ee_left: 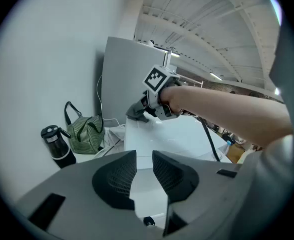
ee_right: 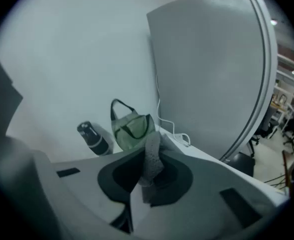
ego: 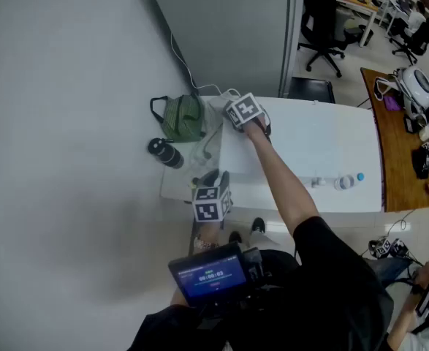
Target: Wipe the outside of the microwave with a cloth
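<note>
The white microwave (ego: pixel 247 163) stands on a white table, and I see its flat top (ee_left: pixel 162 139) from above. My right gripper (ego: pixel 229 107) reaches over the top's far left corner, shut on a grey cloth (ee_right: pixel 151 159) that bunches up between its jaws. In the left gripper view that gripper (ee_left: pixel 137 112) presses the dark cloth (ee_left: pixel 135 115) against the corner. My left gripper (ego: pixel 215 181) hangs at the microwave's near edge. Its jaws (ee_left: pixel 144 156) stand a narrow gap apart with nothing between them.
A green striped bag (ego: pixel 182 117) and a black bottle (ego: pixel 164 153) stand left of the microwave by the wall. A white cable (ee_right: pixel 174 126) trails behind. A grey partition (ego: pixel 229 28) rises at the back. A water bottle (ego: pixel 338 183) lies on the table (ego: pixel 324 137) to the right.
</note>
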